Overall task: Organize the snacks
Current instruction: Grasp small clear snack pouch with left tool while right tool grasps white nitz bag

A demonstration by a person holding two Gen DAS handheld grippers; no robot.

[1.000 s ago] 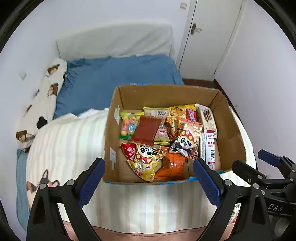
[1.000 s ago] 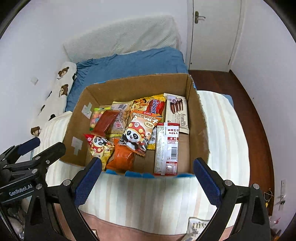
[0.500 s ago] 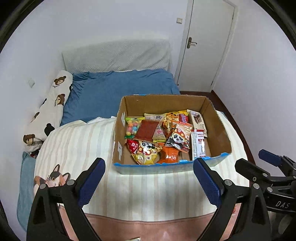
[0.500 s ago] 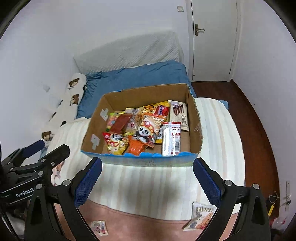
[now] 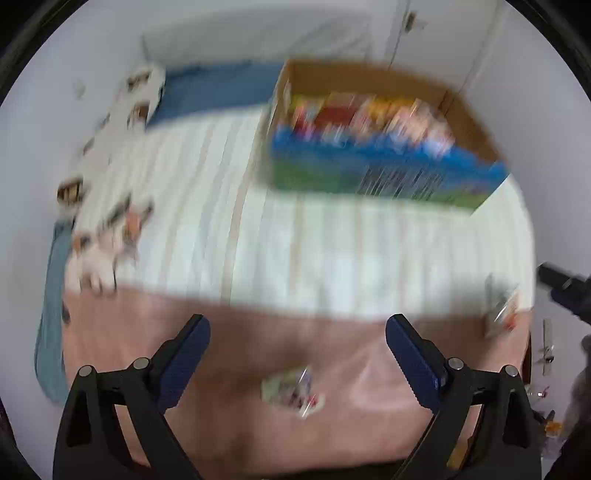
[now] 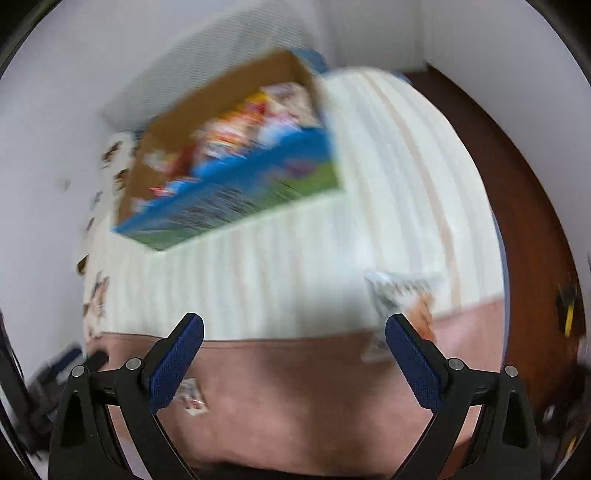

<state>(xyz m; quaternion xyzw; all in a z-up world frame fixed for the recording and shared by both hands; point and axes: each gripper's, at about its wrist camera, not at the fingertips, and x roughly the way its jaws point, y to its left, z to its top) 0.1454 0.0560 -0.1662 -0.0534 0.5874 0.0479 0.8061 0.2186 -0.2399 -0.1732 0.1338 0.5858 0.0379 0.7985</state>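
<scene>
Both views are motion-blurred. A cardboard box [image 5: 384, 173] with a blue and green printed front holds several snack packets on the striped bed cover; it also shows in the right wrist view [image 6: 236, 199]. My left gripper [image 5: 297, 341] is open and empty, above a small loose snack packet [image 5: 293, 391] on the pink blanket edge. My right gripper [image 6: 293, 339] is open and empty. A larger loose packet [image 6: 402, 299] lies by its right finger, and it shows in the left wrist view [image 5: 502, 310]. A small packet [image 6: 192, 397] lies by the right gripper's left finger.
The bed has a striped cream cover [image 5: 332, 251], a pink blanket edge [image 5: 258, 354], a blue sheet [image 5: 218, 88] and a bear-print pillow [image 5: 140, 92]. Dark wood floor [image 6: 524, 206] runs along the bed's right side. White walls and a door [image 5: 424, 33] stand behind.
Both grippers have pulled back and tilted down fast from the box, which now sits farther up the views. Loose packets on the blanket's near edge have come into view. Both jaws stay open.
</scene>
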